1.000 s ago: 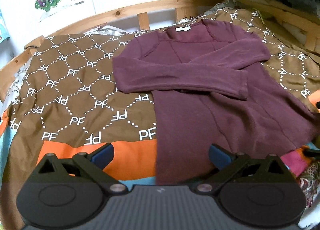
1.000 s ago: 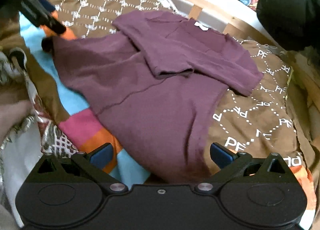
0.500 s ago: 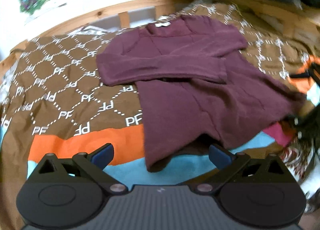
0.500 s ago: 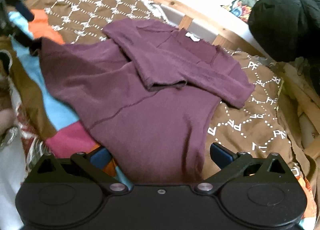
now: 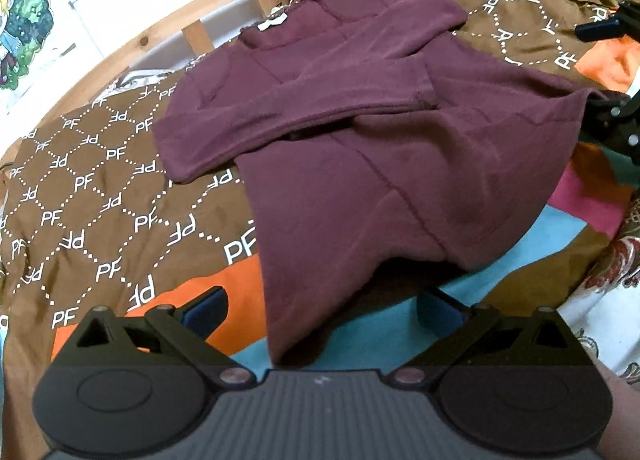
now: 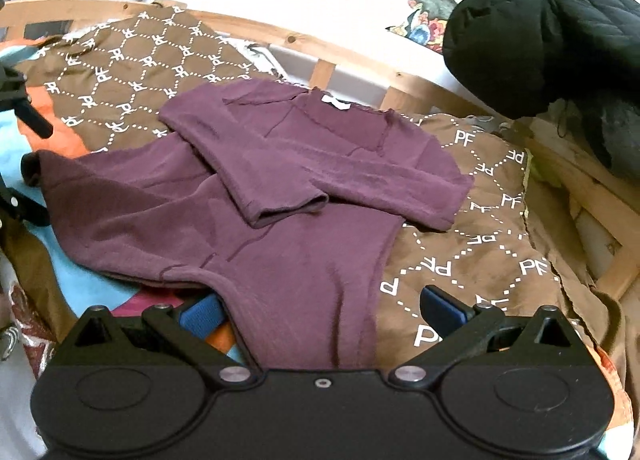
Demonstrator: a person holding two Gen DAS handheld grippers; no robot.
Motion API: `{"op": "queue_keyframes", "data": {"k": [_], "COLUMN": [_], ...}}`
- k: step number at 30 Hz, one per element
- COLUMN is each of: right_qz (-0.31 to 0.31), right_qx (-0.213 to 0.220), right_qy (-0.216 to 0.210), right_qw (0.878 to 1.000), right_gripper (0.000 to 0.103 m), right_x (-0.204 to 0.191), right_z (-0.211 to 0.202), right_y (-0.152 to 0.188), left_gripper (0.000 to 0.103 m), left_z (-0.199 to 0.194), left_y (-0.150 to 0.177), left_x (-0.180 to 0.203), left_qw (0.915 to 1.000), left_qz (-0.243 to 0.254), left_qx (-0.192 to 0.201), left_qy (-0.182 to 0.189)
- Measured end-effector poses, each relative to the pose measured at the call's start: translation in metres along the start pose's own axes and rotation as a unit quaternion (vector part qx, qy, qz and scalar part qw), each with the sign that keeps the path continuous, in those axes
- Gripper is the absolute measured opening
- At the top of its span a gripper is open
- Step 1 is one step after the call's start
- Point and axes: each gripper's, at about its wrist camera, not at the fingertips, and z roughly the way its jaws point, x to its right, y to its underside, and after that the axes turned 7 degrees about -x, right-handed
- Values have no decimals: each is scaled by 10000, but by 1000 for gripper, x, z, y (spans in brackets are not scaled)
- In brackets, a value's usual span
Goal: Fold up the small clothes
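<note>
On the bed's patterned quilt (image 5: 100, 195) lies the maroon top (image 5: 360, 179), sleeves folded across its chest. It looks soft, light and floppy; the hem corners seem best to grip. Both grippers, left (image 5: 322, 306) and right (image 6: 320, 306), have jaws spread at the hem, which lifts off the quilt. Wooden rail (image 6: 352, 59) behind.

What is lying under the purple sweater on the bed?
Under the purple sweater lies a brown blanket with white PF letters, then orange and light blue patches near the hem. What is directly beneath its middle is covered.
</note>
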Motion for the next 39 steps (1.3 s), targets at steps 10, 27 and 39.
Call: {"op": "queue_keyframes", "data": {"k": [10, 27, 39], "right_qz": [346, -606, -2127], "right_qx": [58, -51, 74], "right_qy": [107, 237, 1488], "right_qw": [9993, 9979, 9657], "right_gripper": [102, 102, 74], "right_x": [16, -8, -36], "right_z": [0, 0, 3], "right_y": [-2, 11, 29], "left_gripper": [101, 6, 5], "left_z": [-5, -25, -66], "left_y": [6, -11, -30], "left_x": [-6, -10, -56], "left_qw": [9977, 9958, 9826], "left_qz": [497, -10, -1351], "left_qx": [-42, 661, 1195], "left_qy": [-454, -636, -444]}}
